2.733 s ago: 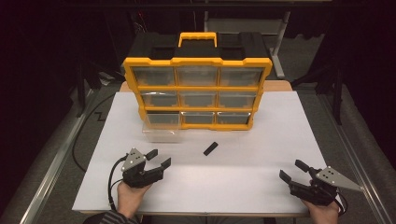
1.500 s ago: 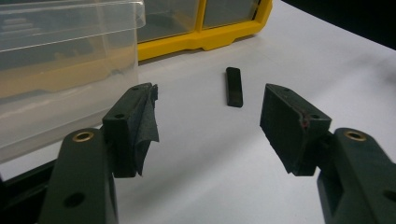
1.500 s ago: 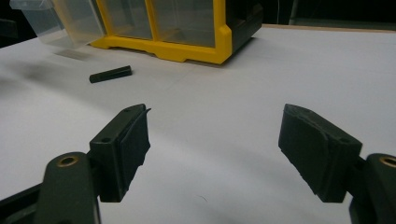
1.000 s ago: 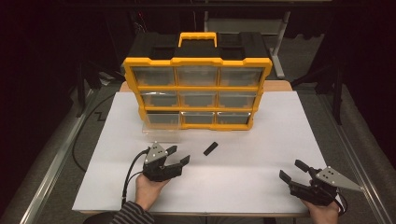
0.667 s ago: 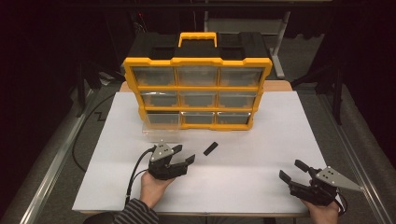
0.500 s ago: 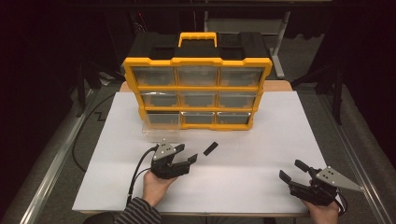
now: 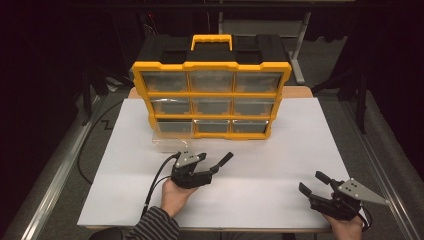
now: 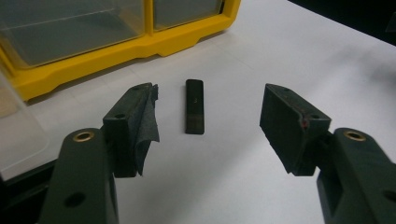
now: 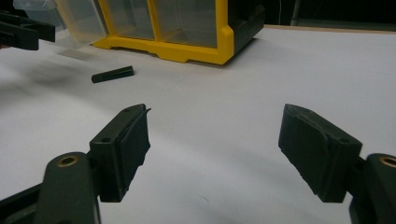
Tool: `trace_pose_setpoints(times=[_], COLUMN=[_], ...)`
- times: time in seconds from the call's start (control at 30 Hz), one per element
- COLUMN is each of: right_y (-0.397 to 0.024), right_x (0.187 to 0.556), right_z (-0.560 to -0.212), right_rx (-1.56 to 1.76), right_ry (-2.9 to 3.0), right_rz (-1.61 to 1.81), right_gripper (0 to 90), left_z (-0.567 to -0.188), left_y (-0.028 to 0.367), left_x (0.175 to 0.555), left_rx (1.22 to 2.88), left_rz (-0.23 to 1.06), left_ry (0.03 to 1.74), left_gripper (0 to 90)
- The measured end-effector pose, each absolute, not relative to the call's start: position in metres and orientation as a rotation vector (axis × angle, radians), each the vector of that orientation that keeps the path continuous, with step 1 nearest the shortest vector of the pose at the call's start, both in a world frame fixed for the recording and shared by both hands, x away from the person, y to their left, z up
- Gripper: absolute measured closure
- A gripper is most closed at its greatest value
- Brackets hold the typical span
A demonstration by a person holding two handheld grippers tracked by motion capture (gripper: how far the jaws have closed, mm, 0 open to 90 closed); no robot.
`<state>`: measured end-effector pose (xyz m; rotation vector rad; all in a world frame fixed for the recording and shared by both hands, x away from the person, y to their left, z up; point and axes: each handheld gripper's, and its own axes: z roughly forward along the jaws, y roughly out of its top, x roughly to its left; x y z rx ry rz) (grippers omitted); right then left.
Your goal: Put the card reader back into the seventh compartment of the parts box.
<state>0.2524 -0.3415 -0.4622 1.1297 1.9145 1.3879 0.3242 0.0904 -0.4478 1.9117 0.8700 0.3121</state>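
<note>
High view: left gripper (image 7: 214, 165) jaws apart, just short of flat black bar (image 7: 225, 159) on white sheet (image 7: 300, 150), near yellow organizer (image 7: 210, 95); right gripper (image 7: 314, 186) apart, idle.
Left gripper view: matte rectangular bar (image 8: 194, 106) between padded jaws, untouched.
Right gripper view: bar (image 9: 112, 74) far left.

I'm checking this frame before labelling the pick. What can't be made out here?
- Small flat black bar: a faint mark on its top is too small to read in the left gripper view; the open left gripper partly covers it in the high view.
- Yellow organizer's clear drawers: contents unreadable, too small and glary.
- Pulled-out clear plastic drawer: cut off by the left gripper view's edge.
- Open right gripper: nothing between its jaws.
</note>
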Motion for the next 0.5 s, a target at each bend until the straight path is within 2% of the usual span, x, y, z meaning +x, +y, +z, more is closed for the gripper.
trace_pose_setpoints(times=[0.5], right_y=[-0.342], right_x=[0.252], right_z=[-0.462], right_rx=[1.130], right_ry=[1.914], right_rz=[1.391], right_gripper=[25.0], left_z=[-0.440], left_y=[0.071], left_x=[0.343], left_rx=[2.010], left_rz=[0.268], left_ry=[0.898], left_gripper=[39.2])
